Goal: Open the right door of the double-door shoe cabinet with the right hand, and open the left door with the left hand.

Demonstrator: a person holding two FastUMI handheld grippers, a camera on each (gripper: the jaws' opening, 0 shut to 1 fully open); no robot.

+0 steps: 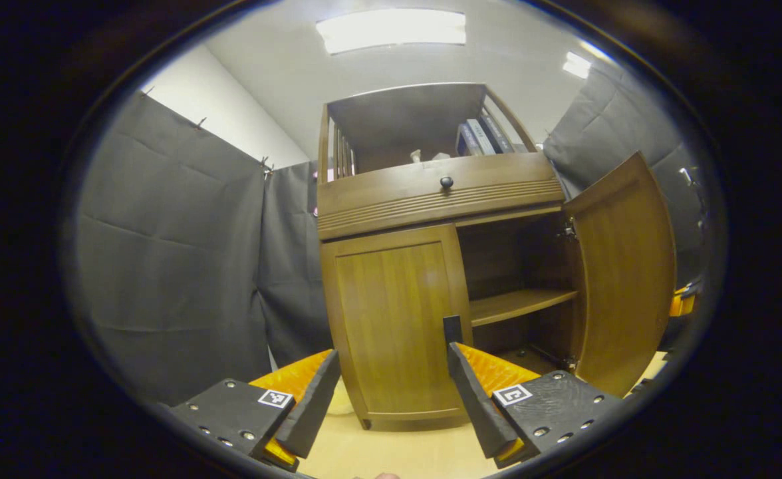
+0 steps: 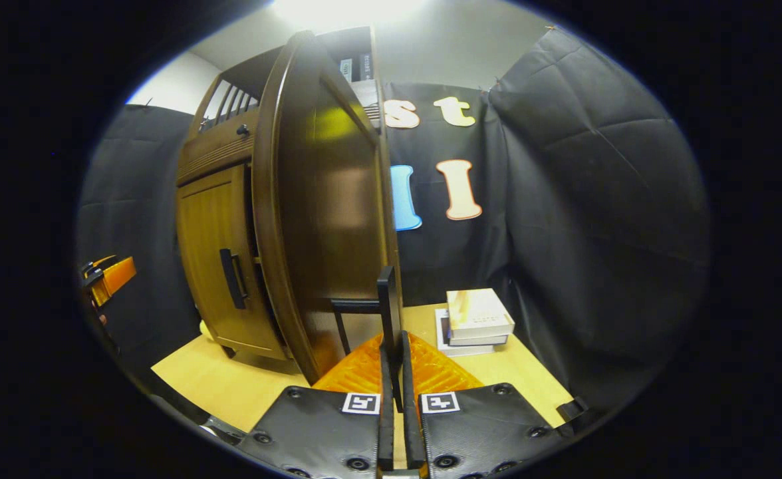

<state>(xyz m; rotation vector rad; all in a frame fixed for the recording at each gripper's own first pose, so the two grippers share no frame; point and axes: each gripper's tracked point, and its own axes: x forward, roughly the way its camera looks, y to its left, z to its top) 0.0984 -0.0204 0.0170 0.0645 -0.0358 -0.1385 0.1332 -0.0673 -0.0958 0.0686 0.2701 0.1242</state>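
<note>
The wooden shoe cabinet (image 1: pixel 431 199) stands on a table. Its left door (image 1: pixel 397 319) is closed. The black handle (image 1: pixel 452 328) of that door shows just above the tip of my left gripper's right-hand finger. My left gripper (image 1: pixel 392 356) is open and close in front of this door, holding nothing. The right door (image 1: pixel 624 266) is swung wide open. In the right gripper view the right door (image 2: pixel 324 199) stands edge-on, and my right gripper (image 2: pixel 394 362) is shut on its black handle (image 2: pixel 386 296). The left gripper (image 2: pixel 108 276) appears at the far left.
Inside the open half a shelf (image 1: pixel 521 303) is bare. A drawer with a round knob (image 1: pixel 446 181) sits above the doors, with books (image 1: pixel 481 136) on top. Stacked books (image 2: pixel 477 316) lie on the table (image 2: pixel 231 386) right of the cabinet. Black cloth walls surround it.
</note>
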